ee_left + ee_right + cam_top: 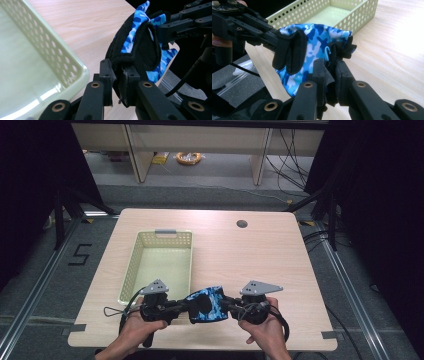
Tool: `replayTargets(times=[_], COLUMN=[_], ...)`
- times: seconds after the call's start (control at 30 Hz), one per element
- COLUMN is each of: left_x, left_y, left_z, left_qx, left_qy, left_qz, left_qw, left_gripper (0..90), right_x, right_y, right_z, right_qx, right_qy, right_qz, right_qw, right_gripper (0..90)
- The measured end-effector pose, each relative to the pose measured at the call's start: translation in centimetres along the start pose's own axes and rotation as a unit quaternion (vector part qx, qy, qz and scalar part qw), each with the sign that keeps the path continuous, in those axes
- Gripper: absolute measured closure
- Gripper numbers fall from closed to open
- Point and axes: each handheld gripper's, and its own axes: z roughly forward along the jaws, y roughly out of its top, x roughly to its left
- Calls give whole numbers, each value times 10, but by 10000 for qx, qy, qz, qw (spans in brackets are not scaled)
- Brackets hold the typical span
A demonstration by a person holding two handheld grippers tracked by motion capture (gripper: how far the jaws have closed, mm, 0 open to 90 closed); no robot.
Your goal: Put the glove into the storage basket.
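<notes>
blue camo glove, high view; basket holes close-up

Bright light falls from above on the desk. The room around it is dark. Close parts look blurry.

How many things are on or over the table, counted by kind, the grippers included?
Grippers: 2, the left gripper and the right gripper, both clamped on the glove
Blue camouflage glove: 1
Pale green basket: 1
Total: 4
</notes>
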Motion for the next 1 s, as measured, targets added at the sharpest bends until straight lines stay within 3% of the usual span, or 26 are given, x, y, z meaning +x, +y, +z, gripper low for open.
replayTargets(times=[0.07,0.1,0.2,0.23,0.27,0.3,0.47,0.5,0.53,0.57,0.83,0.87,1.0], left_x=[2,4,9,10,10,12,16,17,18,19,29,31,36], left_y=[3,5,8,9,10,11,15,16,16,17,24,25,27], left_z=[-3,-5,-9,-10,-11,-12,-17,-19,-20,-22,-36,-36,-42], left_qx=[-25,-24,-41,-31,-62,-52,-21,-24,-45,-54,-58,-82,-74], left_qy=[-14,-7,2,19,18,40,149,165,145,166,262,274,336], left_qz=[4,-12,-43,-70,-90,-72,-59,-40,-47,-43,-57,-81,-149], left_qw=[10000,10000,10000,10000,9999,10000,9999,9999,9999,9998,9996,9996,9993], left_gripper=[807,807,807,807,807,807,808,807,808,808,807,807,807], right_x=[2,0,2,1,4,2,7,7,6,9,14,13,15], right_y=[4,6,13,15,17,19,30,31,34,36,52,54,59], right_z=[2,3,6,7,7,9,13,15,16,16,27,29,36], right_qx=[36,9,45,44,78,48,147,85,72,138,152,103,97], right_qy=[18,-14,59,16,-4,19,11,92,49,62,136,121,176], right_qz=[92,-80,19,-184,-2,-137,-145,-171,-381,-188,-285,-450,-407], right_qw=[9999,10000,10000,9998,10000,9999,9998,9998,9992,9997,9994,9989,9990], right_gripper=[808,808,808,808,808,808,809,808,809,809,809,809,809])
